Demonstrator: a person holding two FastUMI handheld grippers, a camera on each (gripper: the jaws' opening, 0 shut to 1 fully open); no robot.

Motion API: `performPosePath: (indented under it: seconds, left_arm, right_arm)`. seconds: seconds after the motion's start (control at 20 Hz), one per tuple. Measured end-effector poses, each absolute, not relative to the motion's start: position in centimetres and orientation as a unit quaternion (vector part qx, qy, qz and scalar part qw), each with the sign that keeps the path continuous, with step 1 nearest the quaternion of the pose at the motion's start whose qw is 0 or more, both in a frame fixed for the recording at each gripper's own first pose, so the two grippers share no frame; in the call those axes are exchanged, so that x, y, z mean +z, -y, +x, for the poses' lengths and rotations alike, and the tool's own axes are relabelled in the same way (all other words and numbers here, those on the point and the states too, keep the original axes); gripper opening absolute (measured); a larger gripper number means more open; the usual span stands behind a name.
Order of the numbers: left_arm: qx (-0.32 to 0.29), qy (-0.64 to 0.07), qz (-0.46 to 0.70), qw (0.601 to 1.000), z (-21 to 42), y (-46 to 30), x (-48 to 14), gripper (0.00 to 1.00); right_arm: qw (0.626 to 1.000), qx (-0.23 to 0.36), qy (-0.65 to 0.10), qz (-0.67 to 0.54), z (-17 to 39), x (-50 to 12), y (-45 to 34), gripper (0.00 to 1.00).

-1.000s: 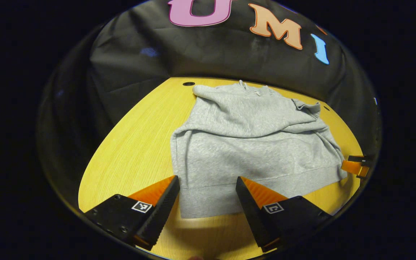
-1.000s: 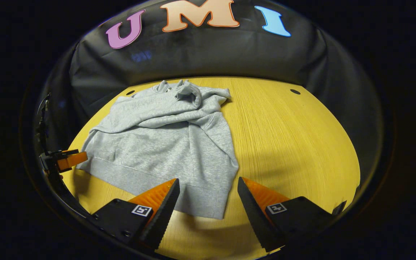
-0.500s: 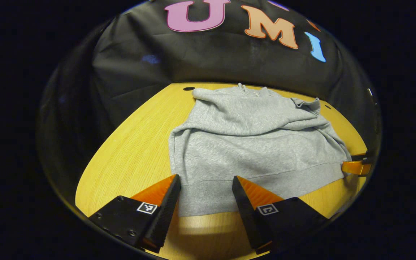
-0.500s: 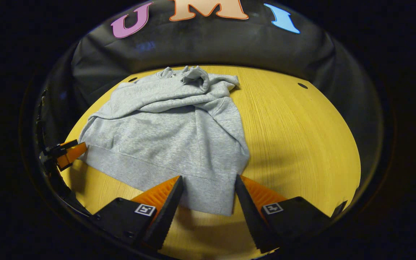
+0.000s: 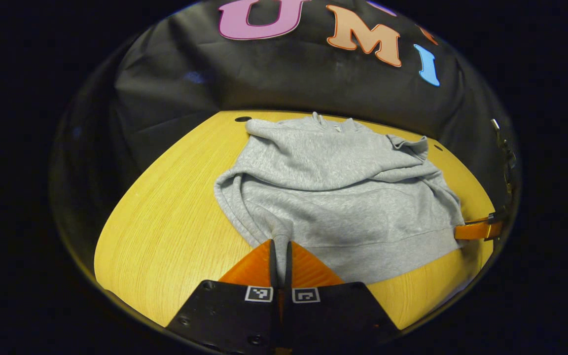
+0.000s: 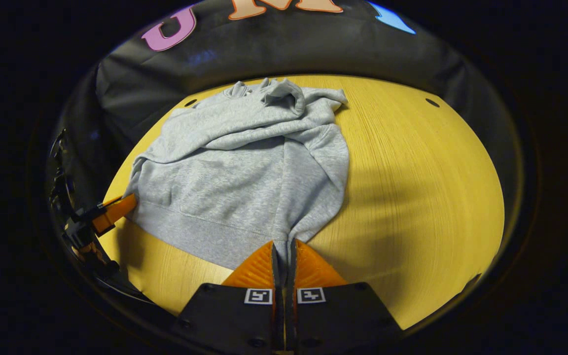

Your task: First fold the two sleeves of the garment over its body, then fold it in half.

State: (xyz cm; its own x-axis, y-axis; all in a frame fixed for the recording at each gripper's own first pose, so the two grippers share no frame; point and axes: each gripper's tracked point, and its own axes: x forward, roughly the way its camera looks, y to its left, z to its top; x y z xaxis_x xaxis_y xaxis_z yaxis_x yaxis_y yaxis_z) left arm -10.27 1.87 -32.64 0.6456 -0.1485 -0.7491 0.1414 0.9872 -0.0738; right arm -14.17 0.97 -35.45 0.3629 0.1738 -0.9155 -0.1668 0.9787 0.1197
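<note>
I have the grey hooded garment (image 5: 343, 197) lying flat on the yellow wooden table (image 5: 165, 222), its hood end at the far side by the black cloth wall and its ribbed hem (image 6: 205, 236) along the near side. Both sleeves look already laid across the chest: in the right gripper view I see two long folds of cloth crossing the upper body, one over the other, with a cuff bunched up near the hood (image 6: 284, 96). So I judge the first part of the task done, though the sleeve fold is rumpled rather than neat.

My left gripper (image 5: 280, 249) is closed down on the near left corner of the hem; a thin pinch of grey cloth sits between its two orange fingers and the fabric puckers up toward them. My right gripper (image 6: 284, 251) is closed the same way on the near right corner, with the hem drawn into a point between its fingers. In the left gripper view I also see the right gripper at the right edge, touching that corner.

What remains, as I read it, is the fold in half: lifting both hem corners together and carrying them to the far end, over the sleeves, then letting go. The hem does not look lifted clear of the table yet.
</note>
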Motion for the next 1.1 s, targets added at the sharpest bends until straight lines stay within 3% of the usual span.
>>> performPosePath:
  seconds: [0.85, 1.1]
  left_arm:
    - [-0.081, -0.475, -0.045, 0.875, -10.9, -1.9, -32.1, 0.00]
    - [-0.077, -0.465, -0.093, 0.877, -9.8, -1.5, -29.3, 0.00]
  right_arm:
    - [0.821, 0.121, -0.557, 0.039, -14.3, -35.0, -1.0, 0.04]
    - [0.826, 0.122, -0.537, 0.115, -13.2, -31.8, -1.8, 0.04]
